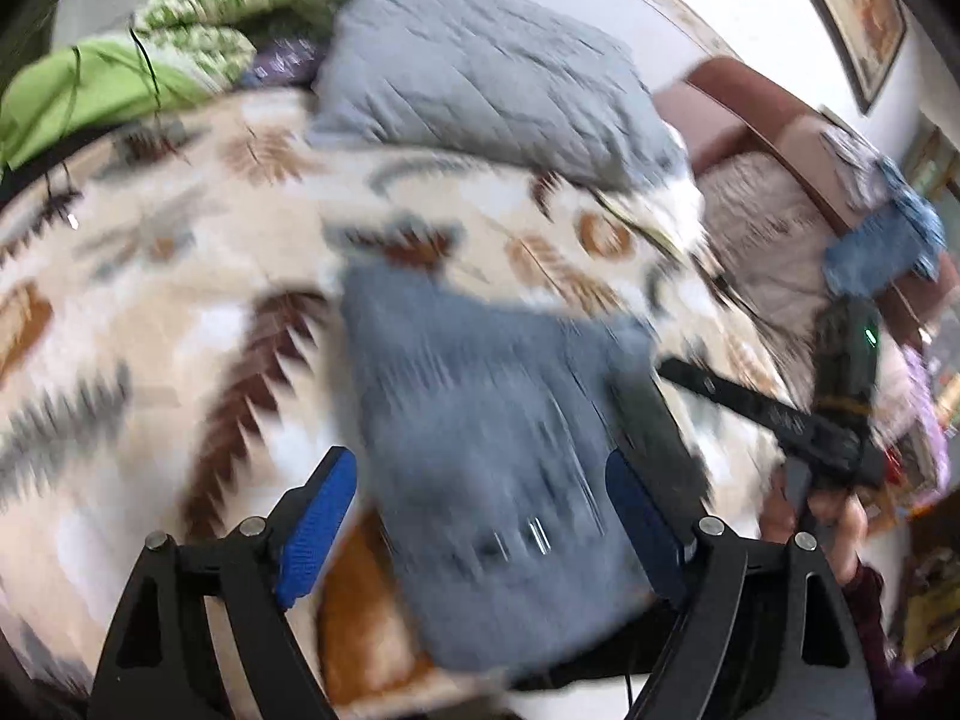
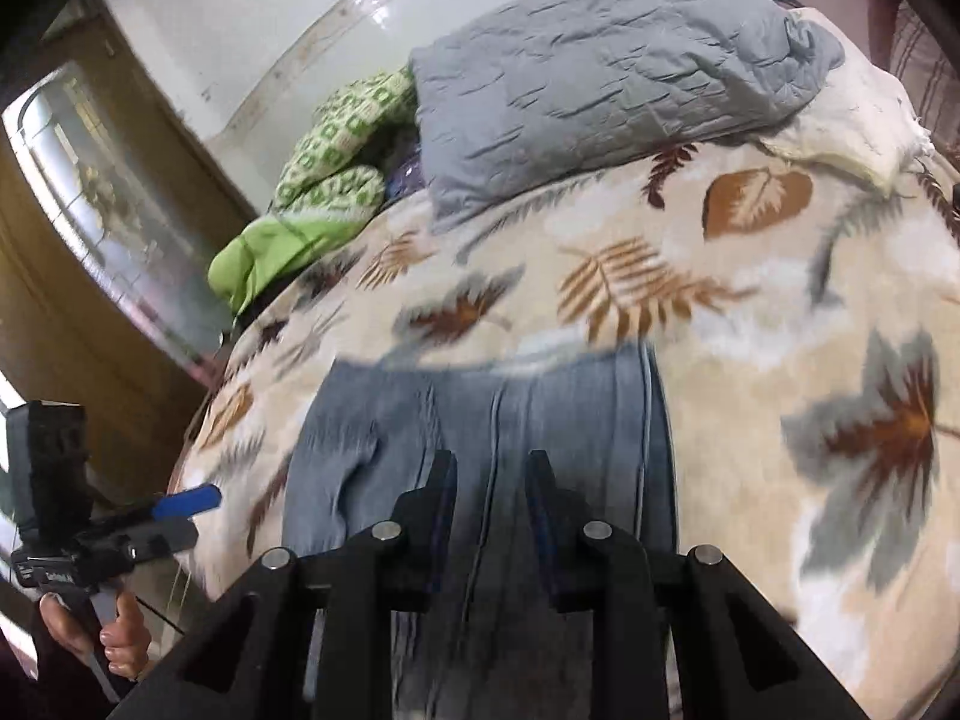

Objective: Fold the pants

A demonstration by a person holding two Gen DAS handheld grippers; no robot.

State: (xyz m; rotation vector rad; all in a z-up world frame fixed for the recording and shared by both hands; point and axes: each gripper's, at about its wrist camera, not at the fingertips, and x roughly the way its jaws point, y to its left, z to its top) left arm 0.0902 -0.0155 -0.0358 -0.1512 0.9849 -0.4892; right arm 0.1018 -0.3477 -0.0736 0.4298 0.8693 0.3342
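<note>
The bed point(image 2: 750, 312), under a leaf-print blanket, carries everything; a grey pillow point(image 2: 600, 78) lies at its far edge with green bedding point(image 2: 312, 180) beside it. The pants point(image 2: 480, 420), blue denim and apparently already folded into a compact block, lie at the near edge.

The right gripper point(image 2: 491, 483) sits low over the pants with its fingers only narrowly apart, a denim ridge running between them; whether they pinch it I cannot tell. The left gripper point(image 1: 480, 516) stands wide open above the pants, holding nothing.

This is probably a late fold or a final flattening. To do it well, grip through all layers at the near corners, carry both sides evenly, and press the crease flat.
</note>
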